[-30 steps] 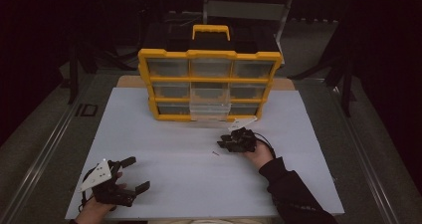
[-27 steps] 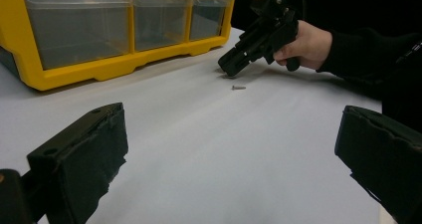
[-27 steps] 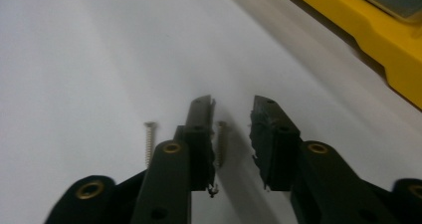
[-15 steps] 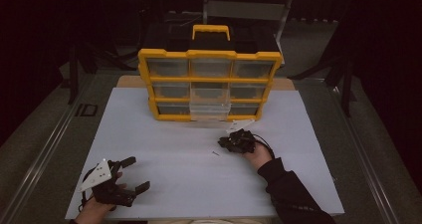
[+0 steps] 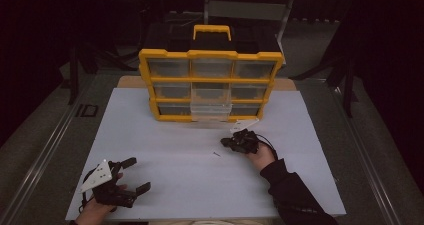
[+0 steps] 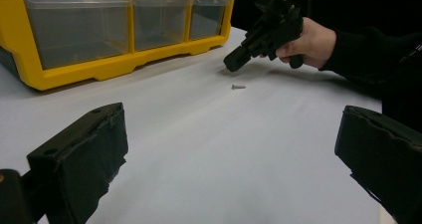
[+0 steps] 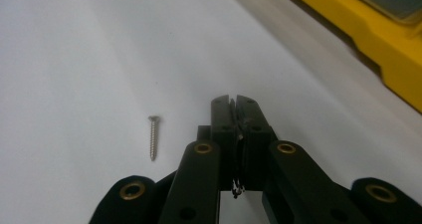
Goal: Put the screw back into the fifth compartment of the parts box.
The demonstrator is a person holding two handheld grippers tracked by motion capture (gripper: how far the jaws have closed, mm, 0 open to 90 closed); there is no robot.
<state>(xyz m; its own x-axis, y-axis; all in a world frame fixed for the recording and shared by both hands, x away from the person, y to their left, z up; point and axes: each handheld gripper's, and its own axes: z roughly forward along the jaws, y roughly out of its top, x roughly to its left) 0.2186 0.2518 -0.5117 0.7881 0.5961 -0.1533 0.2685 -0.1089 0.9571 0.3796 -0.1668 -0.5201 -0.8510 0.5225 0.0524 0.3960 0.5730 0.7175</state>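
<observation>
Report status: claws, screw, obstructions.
Right claw just closed, empty, beside the screw. Left claw open, idle. Screw loose on the white mat. Nothing in the way.

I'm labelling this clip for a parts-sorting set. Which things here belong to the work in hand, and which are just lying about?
In the work:
- right gripper, jaws shut with nothing between them
- screw, loose on the white sheet beside those jaws
- yellow drawer organizer

Lying about:
- left gripper, open, off to the side

A flat white surface point(image 5: 165, 135) carries a yellow plastic organiser case with clear drawers point(image 5: 210, 82), which stands upright at its far edge. A small silver metal screw point(image 5: 216, 154) lies alone on the bare white area in front of the case, well apart from it.
</observation>
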